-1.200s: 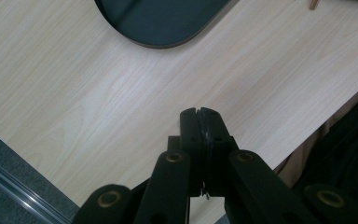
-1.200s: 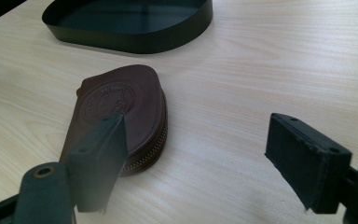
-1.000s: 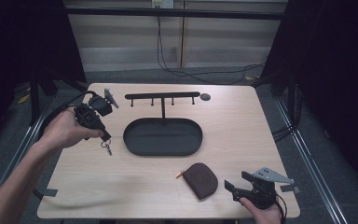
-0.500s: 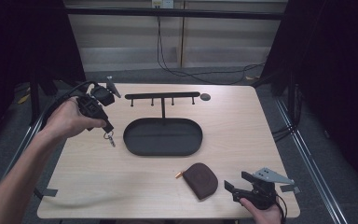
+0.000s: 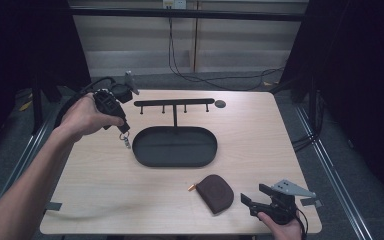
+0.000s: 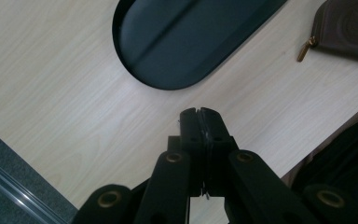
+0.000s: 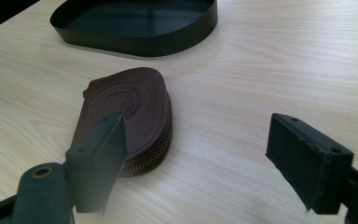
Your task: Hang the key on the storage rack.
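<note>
My left gripper (image 5: 124,129) is held above the table's left side, just left of the black oval tray (image 5: 140,150). It is shut on a small bunch of keys (image 5: 126,141) that dangles below its tips. In the left gripper view the jaws are pressed together on a thin metal piece (image 6: 205,136), with the tray (image 6: 135,60) beyond. A brown zipped pouch (image 5: 216,192) lies in front of the tray. My right gripper (image 5: 256,195) rests at the front right edge, open, its jaws pointing at the pouch (image 7: 126,112) without touching it.
A black T-shaped rack with several hooks (image 5: 174,103) stands behind the tray. A small dark disc (image 5: 220,104) lies at its right end. The tray's wall (image 7: 168,44) lies beyond the pouch. Cables run over the floor behind the table.
My left gripper has moved away from me and a little right, toward the rack's left end, carrying the keys along. The right gripper has stayed put.
</note>
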Demonstrator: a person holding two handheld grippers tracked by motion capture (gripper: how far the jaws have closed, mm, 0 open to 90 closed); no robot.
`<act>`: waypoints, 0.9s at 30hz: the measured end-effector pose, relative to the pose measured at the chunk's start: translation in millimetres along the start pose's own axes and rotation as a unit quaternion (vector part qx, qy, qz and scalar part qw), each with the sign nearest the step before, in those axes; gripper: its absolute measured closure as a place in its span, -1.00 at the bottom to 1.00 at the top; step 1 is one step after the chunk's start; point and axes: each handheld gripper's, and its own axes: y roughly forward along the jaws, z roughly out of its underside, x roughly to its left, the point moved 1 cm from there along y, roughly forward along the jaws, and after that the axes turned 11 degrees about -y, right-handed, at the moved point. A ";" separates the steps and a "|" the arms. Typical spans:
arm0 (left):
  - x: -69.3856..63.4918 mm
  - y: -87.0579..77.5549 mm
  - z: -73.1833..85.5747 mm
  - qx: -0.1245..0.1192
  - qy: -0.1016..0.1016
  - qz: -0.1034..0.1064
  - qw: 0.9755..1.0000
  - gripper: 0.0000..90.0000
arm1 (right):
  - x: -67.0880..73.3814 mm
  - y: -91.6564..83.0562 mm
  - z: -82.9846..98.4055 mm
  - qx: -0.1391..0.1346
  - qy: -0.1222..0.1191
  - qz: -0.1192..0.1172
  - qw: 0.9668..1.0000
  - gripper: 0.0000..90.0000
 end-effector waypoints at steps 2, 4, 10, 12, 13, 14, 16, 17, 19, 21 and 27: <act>-0.3 0.2 -2.1 0.003 0.001 0.002 1.000 0.99 | 0.0 -0.2 0.1 0.000 0.001 -0.001 1.000 -0.56; 0.7 0.0 -8.6 0.004 0.000 0.001 1.000 0.99 | -0.1 -0.5 0.1 0.000 0.003 -0.002 1.000 -0.56; 4.7 5.4 -21.0 0.012 -0.017 -0.005 1.000 0.99 | -0.3 -0.7 0.3 -0.001 0.003 -0.003 1.000 -0.56; 6.1 7.7 -25.0 0.015 -0.018 -0.007 1.000 0.99 | -0.6 -0.6 0.4 -0.001 0.004 -0.003 1.000 -0.56; 6.9 7.7 -26.9 0.012 -0.020 -0.005 1.000 0.99 | -0.7 -0.5 0.4 0.000 0.004 -0.003 1.000 -0.56; 7.9 7.5 -28.8 0.011 -0.019 -0.001 1.000 0.99 | -0.6 -0.5 0.4 0.000 0.004 -0.003 1.000 -0.56; 9.7 6.8 -32.6 0.007 -0.023 0.002 1.000 0.99 | -0.5 -0.8 0.5 0.000 0.003 -0.003 1.000 -0.56; 10.2 6.8 -34.3 0.007 -0.025 0.002 1.000 0.99 | -0.7 -0.9 0.6 0.000 0.004 -0.003 1.000 -0.56; 11.4 7.3 -37.9 0.008 -0.026 0.000 1.000 0.99 | -1.1 -1.1 0.7 -0.001 0.006 -0.003 1.000 -0.56; 11.7 8.8 -41.7 0.006 -0.027 -0.001 1.000 0.99 | -1.6 -1.5 0.9 -0.002 0.006 -0.003 1.000 -0.56; 12.4 14.5 -53.2 0.007 -0.023 0.012 1.000 0.99 | -1.5 -1.8 1.0 -0.002 0.006 -0.003 1.000 -0.56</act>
